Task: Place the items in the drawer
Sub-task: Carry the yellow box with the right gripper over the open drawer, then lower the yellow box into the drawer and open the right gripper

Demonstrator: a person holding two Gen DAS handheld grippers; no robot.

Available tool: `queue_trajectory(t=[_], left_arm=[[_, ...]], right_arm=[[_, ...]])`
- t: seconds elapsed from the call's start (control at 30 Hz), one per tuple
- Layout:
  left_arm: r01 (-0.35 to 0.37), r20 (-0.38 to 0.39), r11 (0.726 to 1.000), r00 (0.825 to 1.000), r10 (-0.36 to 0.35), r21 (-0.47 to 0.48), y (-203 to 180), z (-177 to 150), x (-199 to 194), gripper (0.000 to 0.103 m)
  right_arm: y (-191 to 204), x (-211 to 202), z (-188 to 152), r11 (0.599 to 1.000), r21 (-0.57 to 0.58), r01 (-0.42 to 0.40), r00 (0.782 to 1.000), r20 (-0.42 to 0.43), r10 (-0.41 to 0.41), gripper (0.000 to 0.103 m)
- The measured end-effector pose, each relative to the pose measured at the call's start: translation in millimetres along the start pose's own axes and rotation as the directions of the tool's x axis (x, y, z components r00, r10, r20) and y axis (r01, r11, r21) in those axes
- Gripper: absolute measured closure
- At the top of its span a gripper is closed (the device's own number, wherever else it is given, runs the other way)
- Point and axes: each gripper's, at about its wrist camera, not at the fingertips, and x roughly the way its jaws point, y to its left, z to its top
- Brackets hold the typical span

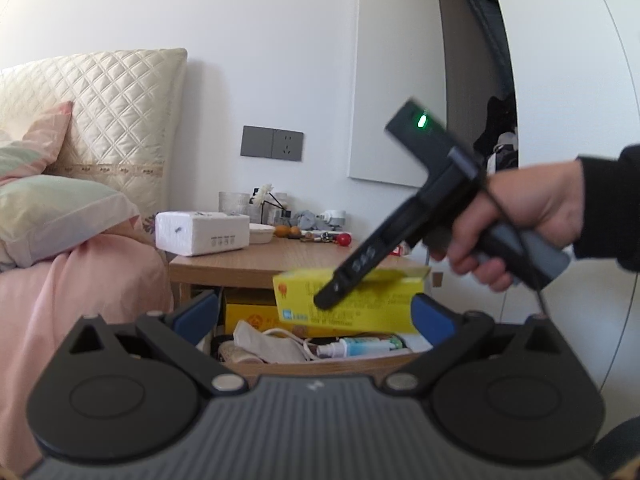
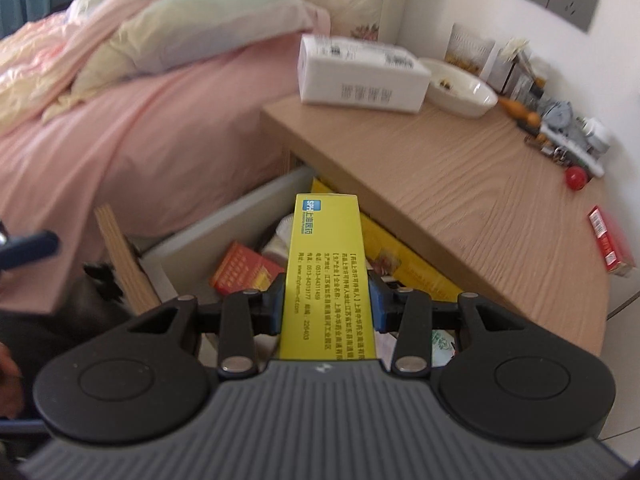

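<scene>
Right gripper [image 2: 326,304] clamps the yellow box [image 2: 326,264] lengthwise at frame centre, apparently to slide it into the open drawer [image 2: 224,216], while the left gripper [image 1: 316,316] waits open.

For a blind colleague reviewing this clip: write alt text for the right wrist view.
The right hand-held gripper clamps a long yellow medicine box and holds it over the open drawer of a wooden nightstand. The drawer already holds a red packet and other clutter; a white tissue pack, a white dish and a pink bed lie beyond.
</scene>
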Motion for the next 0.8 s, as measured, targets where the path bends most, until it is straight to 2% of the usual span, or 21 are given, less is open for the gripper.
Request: queue_trajectory(t=[0.23,0.8], left_arm=[[0.019,0.005,1.000,1.000,-0.019,0.011,-1,0,-4,0.000],[0.014,-0.014,1.000,1.000,-0.014,-0.002,1,-1,1,0.000]], right_arm=[[-14,36,-13,1.000,-0.007,-0.018,0.998,-0.053,0.018,0.060],[-29,76,-36,0.996,-0.010,-0.094,0.978,-0.190,0.090,0.060]])
